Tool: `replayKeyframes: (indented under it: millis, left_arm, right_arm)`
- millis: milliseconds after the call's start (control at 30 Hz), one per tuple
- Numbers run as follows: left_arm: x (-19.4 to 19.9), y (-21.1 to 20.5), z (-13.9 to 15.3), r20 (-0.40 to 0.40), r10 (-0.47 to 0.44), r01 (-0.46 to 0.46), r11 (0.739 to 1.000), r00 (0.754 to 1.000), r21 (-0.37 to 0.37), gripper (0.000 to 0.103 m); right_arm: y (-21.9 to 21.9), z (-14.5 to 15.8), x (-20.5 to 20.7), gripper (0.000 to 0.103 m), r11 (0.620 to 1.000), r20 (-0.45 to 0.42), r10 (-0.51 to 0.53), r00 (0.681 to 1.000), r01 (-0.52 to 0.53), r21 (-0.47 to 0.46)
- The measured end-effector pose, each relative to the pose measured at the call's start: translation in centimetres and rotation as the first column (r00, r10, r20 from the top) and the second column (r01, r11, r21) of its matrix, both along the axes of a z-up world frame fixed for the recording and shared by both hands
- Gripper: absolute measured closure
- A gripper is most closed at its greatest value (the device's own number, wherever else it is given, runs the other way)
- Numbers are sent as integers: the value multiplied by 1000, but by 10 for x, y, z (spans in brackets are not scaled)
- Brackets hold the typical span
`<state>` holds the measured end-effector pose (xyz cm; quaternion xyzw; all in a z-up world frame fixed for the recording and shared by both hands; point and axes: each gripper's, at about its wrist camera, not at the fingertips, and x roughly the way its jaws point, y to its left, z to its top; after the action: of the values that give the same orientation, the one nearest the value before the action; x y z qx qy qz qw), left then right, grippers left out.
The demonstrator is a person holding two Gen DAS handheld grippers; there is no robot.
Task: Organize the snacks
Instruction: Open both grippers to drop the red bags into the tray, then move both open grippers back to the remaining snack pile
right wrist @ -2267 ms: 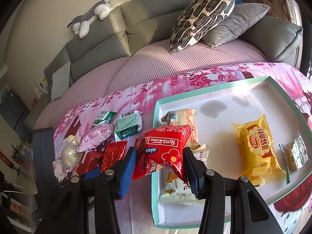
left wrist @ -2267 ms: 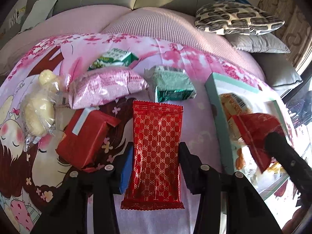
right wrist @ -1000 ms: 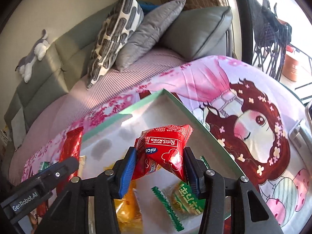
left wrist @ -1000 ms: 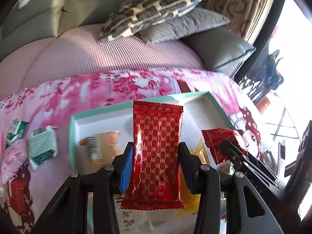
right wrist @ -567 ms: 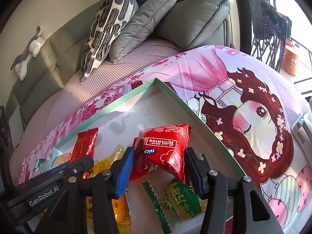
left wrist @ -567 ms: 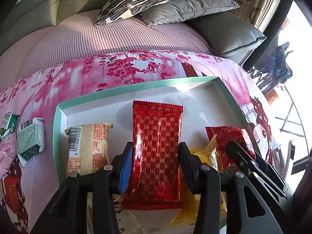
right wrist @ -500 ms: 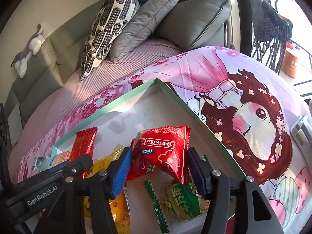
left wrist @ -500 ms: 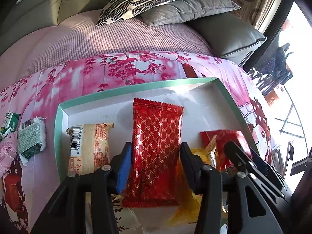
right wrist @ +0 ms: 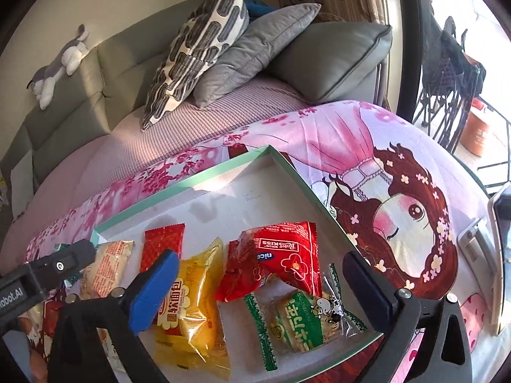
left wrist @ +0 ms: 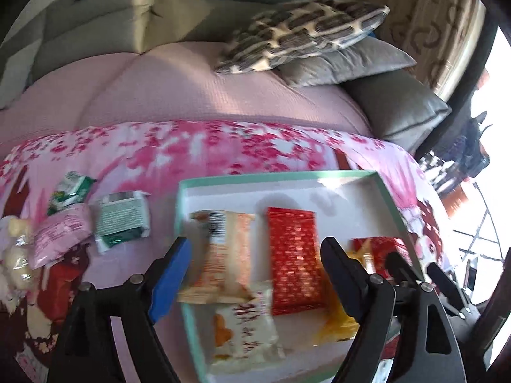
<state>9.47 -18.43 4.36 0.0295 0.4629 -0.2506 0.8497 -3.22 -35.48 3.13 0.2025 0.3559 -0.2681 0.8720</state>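
From the left wrist, the left gripper (left wrist: 255,266) has its jaws opening with nothing pinched, the red patterned snack bar (left wrist: 295,258) lying flat in the teal-rimmed tray (left wrist: 274,177) beside a pale orange packet (left wrist: 223,255); a green packet (left wrist: 123,220), a pink packet (left wrist: 59,236) and others remain on the pink bedspread (left wrist: 191,150), so I judge the job partly done. From the right wrist, the right gripper (right wrist: 265,290) also spreads wider, empty, above the crumpled red snack bag (right wrist: 281,263), which rests in the tray between a glossy yellow packet (right wrist: 191,296) and a green-edged one (right wrist: 300,322).
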Motion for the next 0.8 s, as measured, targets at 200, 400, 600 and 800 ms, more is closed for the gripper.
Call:
replayKeyframes:
  millis: [200, 400, 600, 800]
  left_arm:
    - [6, 40, -7, 91, 159, -165, 984, 983, 68, 7]
    - [5, 62, -16, 149, 227, -247, 960, 962, 133, 7]
    - [0, 81, -15, 204, 275, -310, 936, 940, 168, 7]
    - [-8, 101, -13, 224, 332, -367, 920, 917, 141, 7]
  right_arm:
    - [17, 20, -1, 0, 997, 40, 29, 999, -26, -75]
    - [38, 31, 8, 0, 992, 99, 99, 990, -91, -85]
    - [66, 30, 24, 0, 978, 81, 195, 978, -188, -89]
    - [97, 26, 39, 0, 954, 51, 291, 955, -286, -88]
